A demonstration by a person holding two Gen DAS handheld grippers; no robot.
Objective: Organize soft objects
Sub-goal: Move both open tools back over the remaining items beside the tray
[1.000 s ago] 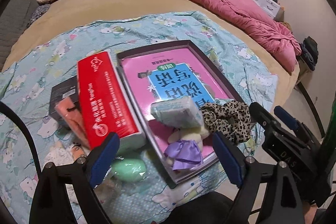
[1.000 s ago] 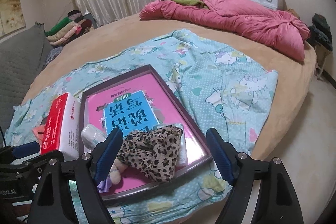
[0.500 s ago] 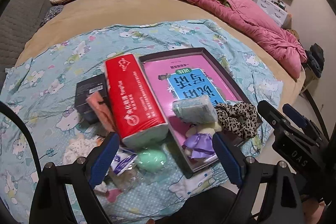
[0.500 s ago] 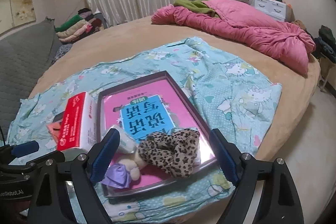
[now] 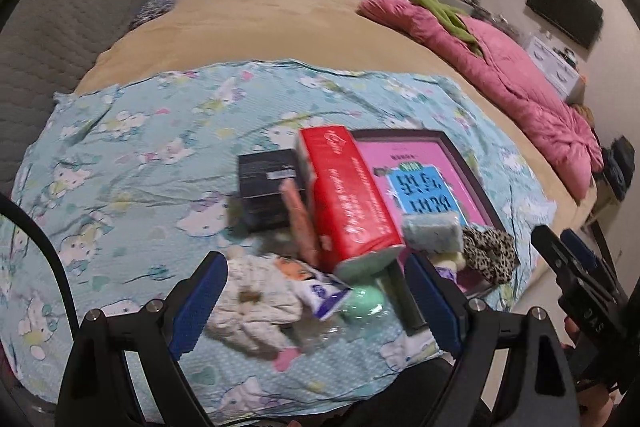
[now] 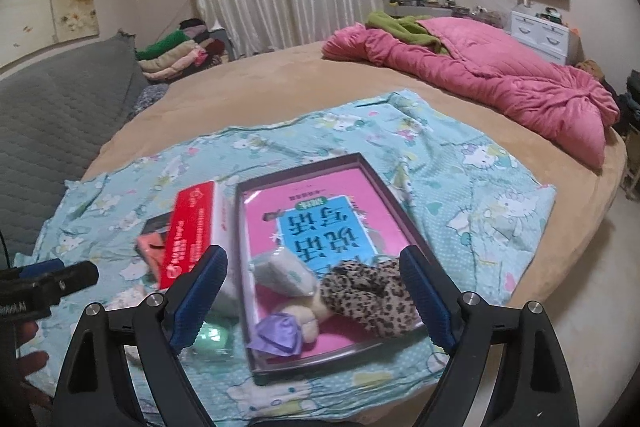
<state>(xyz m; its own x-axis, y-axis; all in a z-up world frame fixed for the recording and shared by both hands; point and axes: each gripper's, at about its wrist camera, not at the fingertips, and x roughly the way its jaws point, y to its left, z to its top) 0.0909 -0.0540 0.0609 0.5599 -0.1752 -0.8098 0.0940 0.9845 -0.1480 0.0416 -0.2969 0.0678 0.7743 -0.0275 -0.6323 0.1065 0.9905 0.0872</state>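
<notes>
Left wrist: we are holding the left gripper wide, nothing gripped, above a cream knit piece. Right wrist: we are holding the right gripper wide, empty; leopard scrunchie lying in the tray.

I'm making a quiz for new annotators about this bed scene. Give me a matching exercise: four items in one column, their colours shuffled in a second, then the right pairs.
Items:
1. tissue pack
2. scrunchie
3. quilt
4. egg-shaped sponge

Colours:
A. pink
B. mint green
C. red
D. leopard print

Pairs: 1-C, 2-D, 3-A, 4-B
</notes>
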